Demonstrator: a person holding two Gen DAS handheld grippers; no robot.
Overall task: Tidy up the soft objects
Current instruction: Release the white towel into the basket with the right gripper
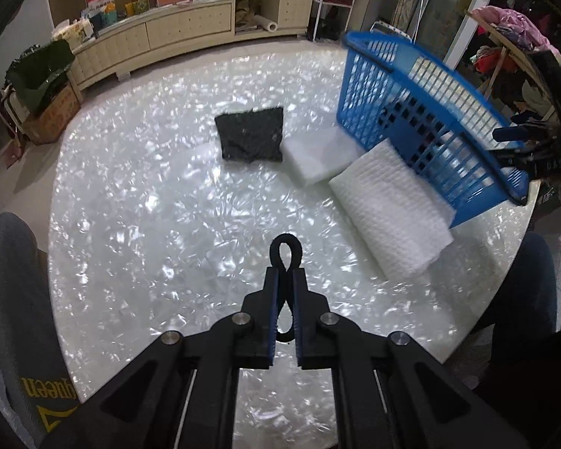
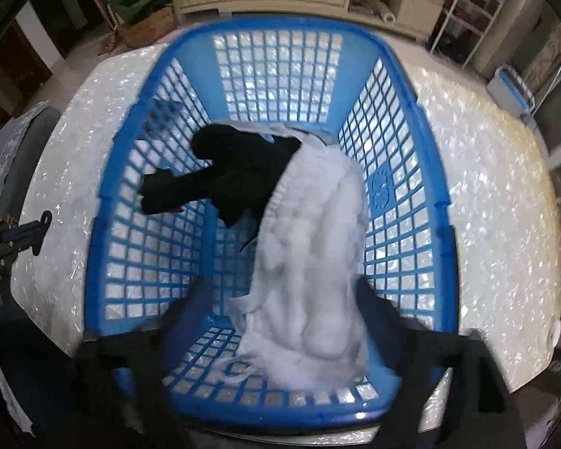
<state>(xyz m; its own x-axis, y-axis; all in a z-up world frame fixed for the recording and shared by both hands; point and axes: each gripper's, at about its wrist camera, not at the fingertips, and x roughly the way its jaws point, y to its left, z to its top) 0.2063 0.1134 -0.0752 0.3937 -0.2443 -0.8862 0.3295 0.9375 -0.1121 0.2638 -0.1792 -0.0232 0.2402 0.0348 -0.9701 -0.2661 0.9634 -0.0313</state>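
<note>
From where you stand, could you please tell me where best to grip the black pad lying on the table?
Probably the black pad's near edge, coming down from above: it lies flat and apart from the white pads, its left side clear, with the basket off to its right.

Both views are fisheye: straight lines bow near the edges and the corners fall off to black. Indoor light is moderate and cool. The pearly surface (image 1: 149, 187) throws scattered bright glints across its whole top. In the left wrist view the blue basket (image 1: 422, 112) is slightly motion-smeared. In the right wrist view the white cloth (image 2: 318, 262) and the near jaws are strongly blurred.
</note>
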